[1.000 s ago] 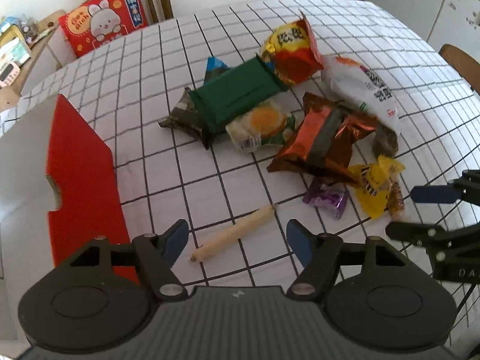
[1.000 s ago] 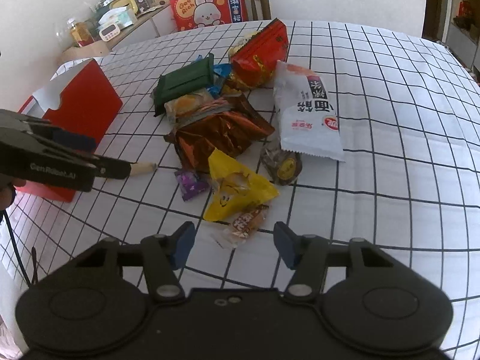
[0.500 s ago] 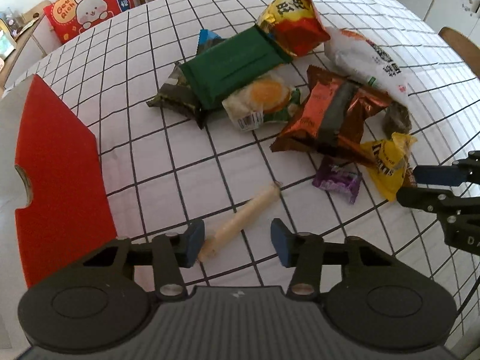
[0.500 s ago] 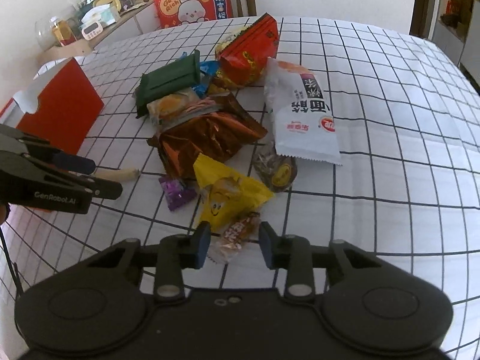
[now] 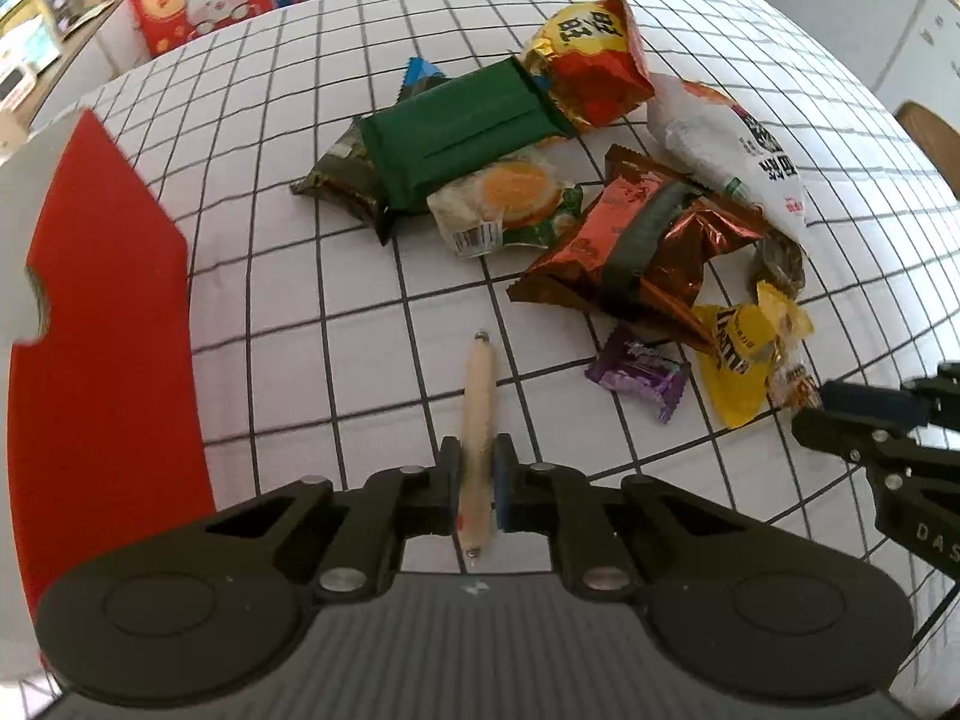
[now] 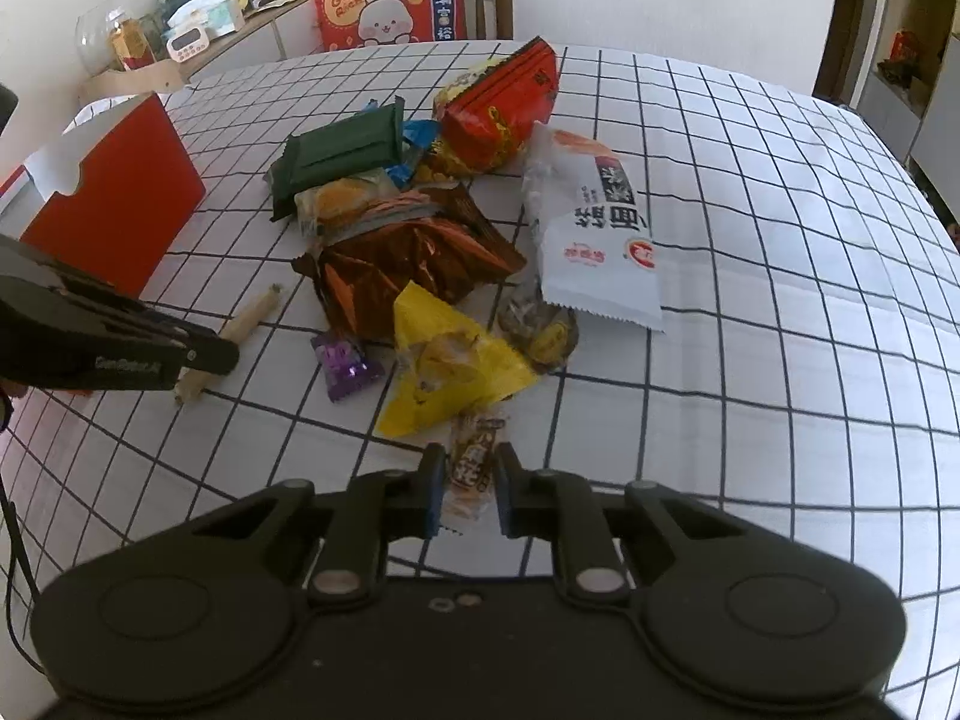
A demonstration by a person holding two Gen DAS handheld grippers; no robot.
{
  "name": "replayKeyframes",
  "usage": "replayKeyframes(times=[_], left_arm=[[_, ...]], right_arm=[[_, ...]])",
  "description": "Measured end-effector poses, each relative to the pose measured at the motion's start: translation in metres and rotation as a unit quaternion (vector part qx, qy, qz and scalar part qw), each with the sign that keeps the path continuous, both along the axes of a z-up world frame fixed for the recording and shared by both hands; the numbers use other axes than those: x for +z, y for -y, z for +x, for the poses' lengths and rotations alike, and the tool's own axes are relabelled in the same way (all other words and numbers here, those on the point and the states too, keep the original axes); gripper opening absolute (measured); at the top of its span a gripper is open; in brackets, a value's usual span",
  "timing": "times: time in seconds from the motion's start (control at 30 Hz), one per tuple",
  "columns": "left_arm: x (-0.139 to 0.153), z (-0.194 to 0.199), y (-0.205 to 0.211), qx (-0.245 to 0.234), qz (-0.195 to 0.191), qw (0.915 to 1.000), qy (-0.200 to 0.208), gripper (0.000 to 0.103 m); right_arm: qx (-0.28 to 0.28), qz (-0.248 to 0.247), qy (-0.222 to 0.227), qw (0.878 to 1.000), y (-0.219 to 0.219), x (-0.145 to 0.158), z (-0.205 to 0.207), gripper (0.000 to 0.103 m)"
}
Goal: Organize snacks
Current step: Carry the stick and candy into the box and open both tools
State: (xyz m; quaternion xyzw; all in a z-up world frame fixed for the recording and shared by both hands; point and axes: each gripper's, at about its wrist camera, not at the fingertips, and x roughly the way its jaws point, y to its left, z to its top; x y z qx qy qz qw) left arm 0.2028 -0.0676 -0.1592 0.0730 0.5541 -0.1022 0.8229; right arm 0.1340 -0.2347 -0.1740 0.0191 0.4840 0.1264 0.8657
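Note:
My left gripper (image 5: 477,483) is shut on a thin beige snack stick (image 5: 478,420) that points away along the fingers; it also shows in the right wrist view (image 6: 249,317). My right gripper (image 6: 469,489) is shut on a small brown wrapped candy (image 6: 471,468) at the near edge of the snack pile. The pile holds a yellow packet (image 6: 447,360), a purple candy (image 6: 348,360), a brown foil bag (image 6: 414,252), a green bar (image 6: 339,156), a red bag (image 6: 501,111) and a white packet (image 6: 594,228).
A red and white box (image 5: 96,324) stands at the left of the checked tablecloth (image 6: 750,360); it also shows in the right wrist view (image 6: 114,192). A chair with a red rabbit cushion (image 6: 390,6) is behind the table. A cluttered sideboard (image 6: 180,36) is far left.
Both grippers moved forward and closed. The left one shut on the beige stick, which now lies in line with its fingers. The right one shut on the small brown candy.

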Motion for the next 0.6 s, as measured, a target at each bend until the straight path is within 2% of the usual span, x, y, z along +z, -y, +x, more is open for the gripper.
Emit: replayKeyframes(times=[0.33,0.6], left_arm=[[0.019,-0.022,-0.009,0.08,-0.036,0.9961,0.009,0.01],[0.049,-0.05,-0.015,0.125,-0.047,0.9906,0.03,0.01]], right_arm=[[0.009,0.032,0.013,0.999,0.018,0.017,-0.018,0.015],[0.052,0.056,0.043,0.996,0.015,0.044,-0.025,0.015]])
